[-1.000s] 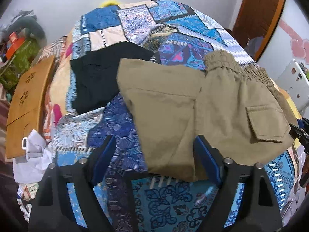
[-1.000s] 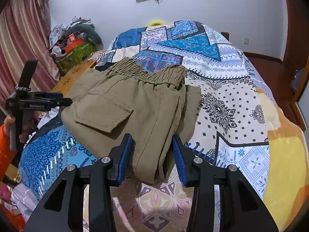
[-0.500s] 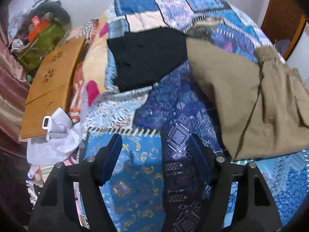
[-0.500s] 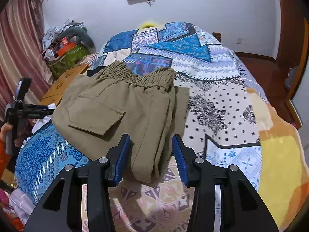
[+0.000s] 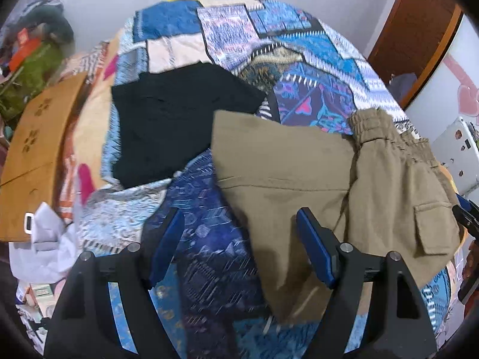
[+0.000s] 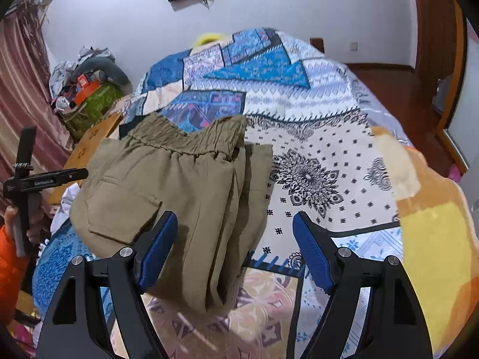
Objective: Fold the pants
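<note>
- Evidently the khaki cotton cargo pants (image 6: 191, 197) lie folded into a compact bundle on the patchwork-quilted bed (image 6: 329, 137), so neither tool needs a grip.
- The right gripper (image 6: 233, 251) hovers over the bundle's near end, fingers wide apart, holding nothing.
- The left gripper (image 5: 239, 248) hangs above the folded leg edge, likewise spread and empty.

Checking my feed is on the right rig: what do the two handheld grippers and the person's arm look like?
Both the left gripper and right gripper have matte black angular finger arms with silver bolt heads and ribbed blue pads. Seen from the right wrist view, the left gripper's black body carries small white lettering, too small to read, and the hand holding it shows an orange sleeve. No cables visible.
</note>
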The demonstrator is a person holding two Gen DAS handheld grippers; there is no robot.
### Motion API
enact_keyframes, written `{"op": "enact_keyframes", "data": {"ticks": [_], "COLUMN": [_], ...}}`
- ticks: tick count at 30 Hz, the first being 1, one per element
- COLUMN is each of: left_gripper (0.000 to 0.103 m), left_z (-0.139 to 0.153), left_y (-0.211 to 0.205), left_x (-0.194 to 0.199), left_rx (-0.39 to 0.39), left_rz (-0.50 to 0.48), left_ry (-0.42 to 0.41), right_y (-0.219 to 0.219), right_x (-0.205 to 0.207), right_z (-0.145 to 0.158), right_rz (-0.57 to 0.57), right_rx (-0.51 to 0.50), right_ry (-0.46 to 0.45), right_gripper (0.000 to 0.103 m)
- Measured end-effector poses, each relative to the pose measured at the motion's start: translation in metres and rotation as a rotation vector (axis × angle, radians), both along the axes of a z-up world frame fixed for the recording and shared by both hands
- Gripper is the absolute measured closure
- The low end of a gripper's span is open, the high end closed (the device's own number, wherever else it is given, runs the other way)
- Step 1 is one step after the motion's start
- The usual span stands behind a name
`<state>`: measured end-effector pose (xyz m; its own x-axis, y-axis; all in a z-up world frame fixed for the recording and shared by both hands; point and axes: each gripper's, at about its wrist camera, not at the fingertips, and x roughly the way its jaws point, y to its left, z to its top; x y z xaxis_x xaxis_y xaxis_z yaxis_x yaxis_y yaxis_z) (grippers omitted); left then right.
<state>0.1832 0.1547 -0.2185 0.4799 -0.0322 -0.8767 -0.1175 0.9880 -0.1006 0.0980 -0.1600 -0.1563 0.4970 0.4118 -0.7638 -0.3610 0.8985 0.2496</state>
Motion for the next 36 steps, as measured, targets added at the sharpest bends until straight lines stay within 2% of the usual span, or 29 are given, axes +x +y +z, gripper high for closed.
{"op": "enact_keyframes", "data": {"ticks": [6, 8, 10, 11, 13, 14, 17, 19, 21, 23, 25, 36], "left_gripper": [0.026, 0.03, 0.038, 0.039, 0.05, 0.052, 0.069, 0.086, 0.092, 0.093, 0.094, 0.096], "left_z": [-0.014, -0.018, -0.02, -0.019, -0.018, -0.017, -0.011, -0.005, 0.0, 0.007, 0.018, 0.076], "left_y": [-0.006, -0.005, -0.006, -0.007, -0.009, -0.011, -0.019, -0.025, -0.028, -0.03, -0.029, -0.012], "left_x": [0.016, 0.02, 0.023, 0.024, 0.026, 0.026, 0.025, 0.024, 0.024, 0.024, 0.025, 0.032], "left_rx": [-0.051, -0.124, -0.16, -0.159, -0.166, -0.163, -0.123, -0.079, -0.044, -0.011, 0.0, 0.091], "left_rz": [-0.03, -0.042, -0.052, -0.054, -0.063, -0.064, -0.065, -0.064, -0.069, -0.08, -0.082, -0.065], "left_ry": [0.023, 0.036, 0.041, 0.036, 0.024, 0.018, -0.01, -0.029, -0.046, -0.057, -0.084, -0.218], "right_y": [0.005, 0.006, 0.005, 0.005, 0.005, 0.005, 0.006, 0.009, 0.011, 0.012, 0.017, 0.06], "right_x": [0.021, 0.028, 0.033, 0.034, 0.036, 0.037, 0.039, 0.04, 0.041, 0.042, 0.045, 0.074], "right_z": [-0.016, -0.022, -0.027, -0.028, -0.027, -0.026, -0.024, -0.022, -0.019, -0.011, -0.002, 0.056], "right_rz": [0.029, 0.037, 0.031, 0.031, 0.037, 0.036, 0.049, 0.057, 0.06, 0.061, 0.079, 0.161], "right_rx": [0.049, 0.075, 0.116, 0.126, 0.134, 0.136, 0.146, 0.138, 0.126, 0.114, 0.091, 0.054], "right_ry": [0.077, 0.109, 0.139, 0.142, 0.147, 0.147, 0.148, 0.139, 0.115, 0.084, 0.053, -0.126], "right_gripper": [0.027, 0.027, 0.028, 0.033, 0.042, 0.05, 0.066, 0.073, 0.082, 0.09, 0.092, 0.094]}}
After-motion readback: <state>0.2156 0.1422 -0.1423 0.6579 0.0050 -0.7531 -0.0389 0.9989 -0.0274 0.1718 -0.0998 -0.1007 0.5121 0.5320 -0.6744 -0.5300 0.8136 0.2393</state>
